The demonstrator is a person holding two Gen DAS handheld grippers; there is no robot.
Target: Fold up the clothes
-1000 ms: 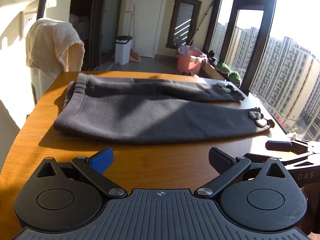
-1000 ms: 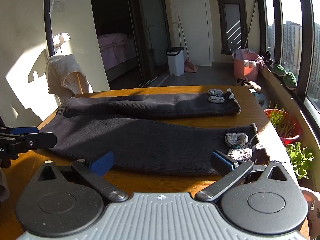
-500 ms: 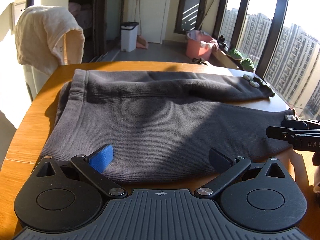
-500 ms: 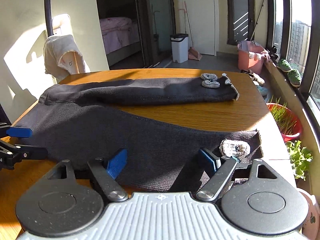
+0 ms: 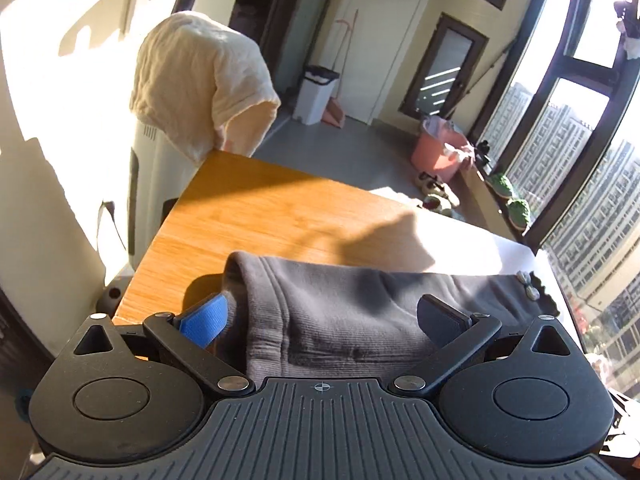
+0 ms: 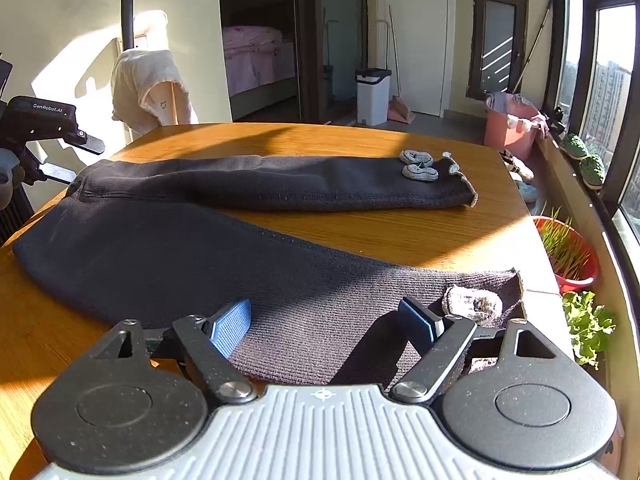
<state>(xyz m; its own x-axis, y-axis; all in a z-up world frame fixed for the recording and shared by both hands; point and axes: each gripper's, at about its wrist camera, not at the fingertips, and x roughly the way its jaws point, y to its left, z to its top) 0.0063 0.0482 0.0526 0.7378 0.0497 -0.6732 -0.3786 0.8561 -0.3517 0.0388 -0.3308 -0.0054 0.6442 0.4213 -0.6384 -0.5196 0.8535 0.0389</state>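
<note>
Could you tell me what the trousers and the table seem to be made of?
Trousers: dark grey ribbed knit, probably cotton fleece, matte; fine ribs show and the cuffs are frayed. Table: wood or wood-look laminate, smooth with a slight sheen; grain lines and plank seams show.

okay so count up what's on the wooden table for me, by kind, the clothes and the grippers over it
Dark grey trousers: 1
Grippers over the trousers: 2, the left gripper at the waistband end and the right gripper at the near leg's cuff
Total: 3
</note>
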